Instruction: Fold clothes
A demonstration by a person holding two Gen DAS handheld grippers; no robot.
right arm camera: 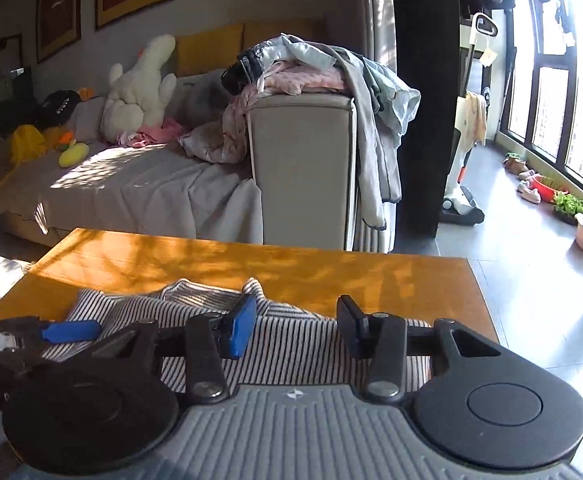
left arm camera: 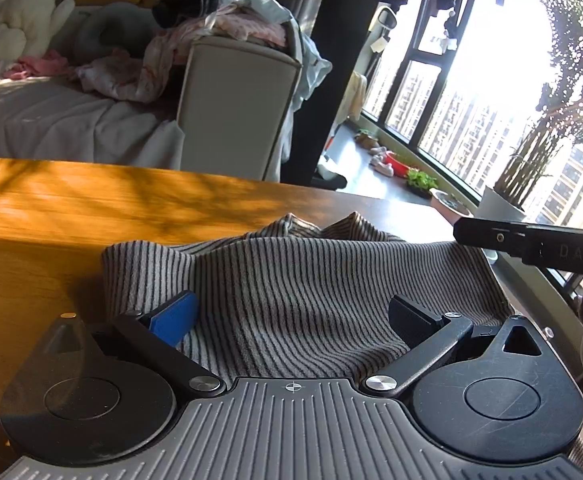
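Note:
A grey garment with thin dark stripes [left arm camera: 291, 280] lies rumpled on the orange wooden table [left arm camera: 71, 208]. My left gripper [left arm camera: 291, 316] is open wide just above the garment's near part, nothing between its blue and black pads. My right gripper [right arm camera: 297, 328] has its jaws half closed on a broad fold of the striped garment [right arm camera: 299, 348] at its right side. From the left wrist view the right gripper [left arm camera: 463, 236] comes in from the right, and the cloth's edge rises up to its tip. The left gripper's blue pad [right arm camera: 71, 330] shows at the left.
The table's far edge [right arm camera: 251, 240] and right edge [right arm camera: 483, 300] are close. Beyond stands a sofa arm [right arm camera: 303, 168] heaped with clothes [right arm camera: 311, 72], a white plush toy [right arm camera: 139, 88], a dark pillar [right arm camera: 419, 120], a floor cleaner [right arm camera: 459, 184] and potted plants [left arm camera: 531, 168] by the window.

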